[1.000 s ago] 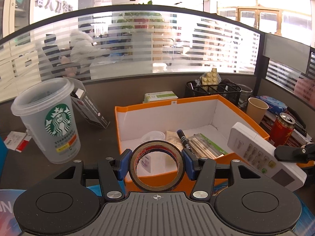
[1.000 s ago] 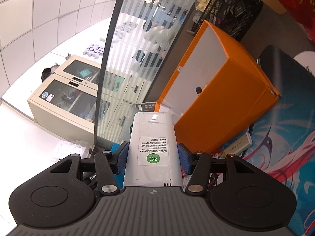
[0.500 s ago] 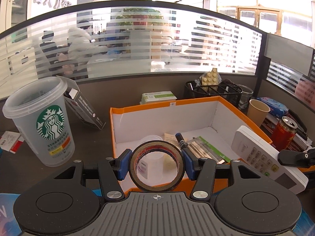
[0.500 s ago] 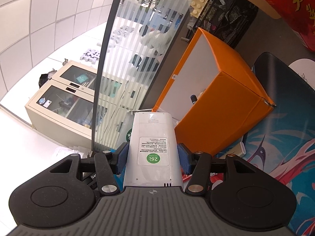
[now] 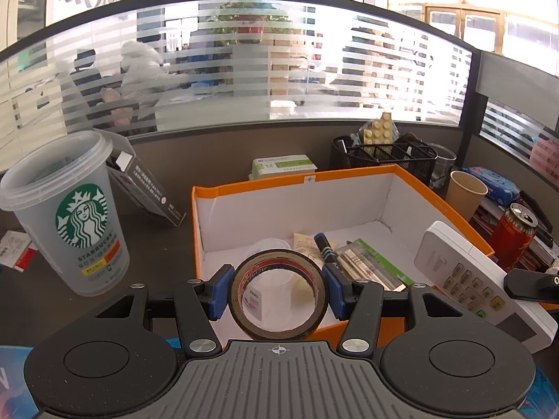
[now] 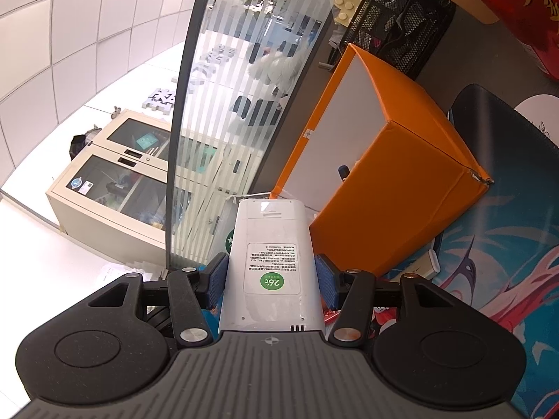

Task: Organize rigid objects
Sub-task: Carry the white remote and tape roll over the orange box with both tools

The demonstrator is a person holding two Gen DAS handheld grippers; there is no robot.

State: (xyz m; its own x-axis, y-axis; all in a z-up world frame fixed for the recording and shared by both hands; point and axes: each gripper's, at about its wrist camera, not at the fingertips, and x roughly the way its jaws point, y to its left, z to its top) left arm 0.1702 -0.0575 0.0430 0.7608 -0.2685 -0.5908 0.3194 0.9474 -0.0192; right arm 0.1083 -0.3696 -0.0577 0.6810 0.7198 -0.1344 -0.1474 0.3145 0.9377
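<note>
Brown tape roll (image 5: 278, 293) clamped in left claw (image 5: 278, 291) tilted over orange box (image 5: 450, 206); right claw (image 6: 270, 277) level, clamped on remote (image 6: 270, 269).

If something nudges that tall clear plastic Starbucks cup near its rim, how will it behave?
The tall clear plastic Starbucks cup looks empty, so it is probably light and would slide or topple easily. It widens upward from a narrower base, which likely favours tipping. Once down, its round wall would probably let it roll in a curve on the dark desk.

We count one tape roll (image 5: 278, 293), one remote control (image 5: 478, 279), one orange box (image 5: 443, 206), one marker (image 5: 323, 249), one plastic cup (image 5: 66, 216), one paper cup (image 5: 466, 193), one red can (image 5: 517, 235), one mesh organiser (image 5: 387, 157).
</note>
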